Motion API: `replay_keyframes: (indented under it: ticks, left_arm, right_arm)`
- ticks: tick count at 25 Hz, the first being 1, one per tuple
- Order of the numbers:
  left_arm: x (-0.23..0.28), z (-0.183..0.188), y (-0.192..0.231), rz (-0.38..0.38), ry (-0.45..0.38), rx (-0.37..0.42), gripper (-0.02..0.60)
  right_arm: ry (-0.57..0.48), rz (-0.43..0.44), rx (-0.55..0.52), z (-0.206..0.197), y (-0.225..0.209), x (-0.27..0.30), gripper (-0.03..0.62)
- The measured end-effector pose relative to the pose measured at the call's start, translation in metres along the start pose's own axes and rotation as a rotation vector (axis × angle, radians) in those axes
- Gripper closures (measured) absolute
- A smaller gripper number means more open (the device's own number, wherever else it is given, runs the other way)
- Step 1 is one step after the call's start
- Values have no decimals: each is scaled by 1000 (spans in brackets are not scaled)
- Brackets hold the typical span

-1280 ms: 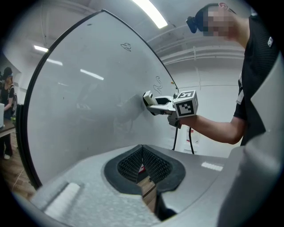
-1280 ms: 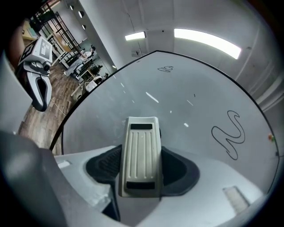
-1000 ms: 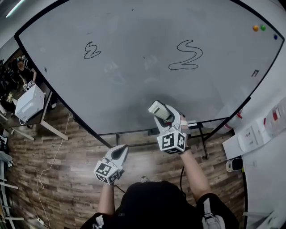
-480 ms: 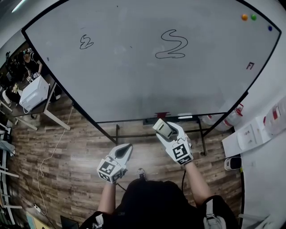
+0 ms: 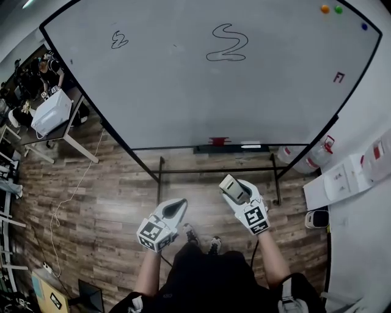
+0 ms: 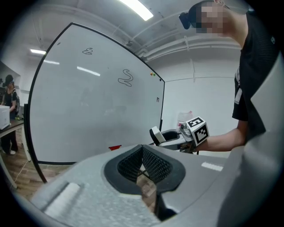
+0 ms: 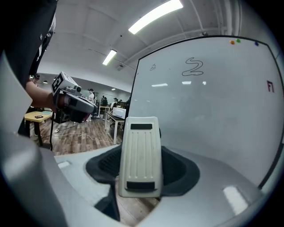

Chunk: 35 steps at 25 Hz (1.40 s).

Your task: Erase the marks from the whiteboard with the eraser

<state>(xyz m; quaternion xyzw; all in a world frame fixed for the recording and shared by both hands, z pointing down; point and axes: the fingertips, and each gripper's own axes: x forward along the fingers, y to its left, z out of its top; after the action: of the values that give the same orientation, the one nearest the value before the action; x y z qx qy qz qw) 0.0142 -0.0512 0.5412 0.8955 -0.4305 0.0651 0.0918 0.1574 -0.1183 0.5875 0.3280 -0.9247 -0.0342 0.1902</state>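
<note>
Left of centre in the lower part of the head view, the left tool (image 5: 173,209) is held over the wooden floor (image 5: 110,202), its jaws brought together at the tips with nothing between them, as is seen in the left gripper view (image 6: 142,148). Just to its right, the right tool (image 5: 238,191) is closed on the eraser (image 5: 232,188), which is gripped upright between the jaws with its cream ribbed back turned to the right gripper view (image 7: 141,155). The eraser is held low in front of the stand, well apart from the whiteboard (image 5: 183,104) that fills the upper frame. On the board, a small squiggle (image 5: 119,40) is drawn at the upper left, a larger squiggle (image 5: 227,44) at the upper centre, and a small red mark (image 5: 339,77) towards the right edge. An orange magnet (image 5: 325,9), a green magnet (image 5: 338,9) and a blue magnet (image 5: 364,26) are set in the upper right corner. A red item (image 5: 219,141) is laid on the ledge along the board's lower edge.
</note>
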Motion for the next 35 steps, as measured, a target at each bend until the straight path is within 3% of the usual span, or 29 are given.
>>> replay_keyframes:
  ticks: [9,22,35]
  left_arm:
    - [-62,-24,-24,28,4,-22,571]
    - [-183,-51,-34,52,-25,-67,571]
    - [-216,-49,-41,14,-57,-13,571]
  right_arm:
    - [16,4,11,-12,56,-31,339]
    - [3,-36,12,7,165,-66,339]
    - [-4,-84,8,10,202,-78,339]
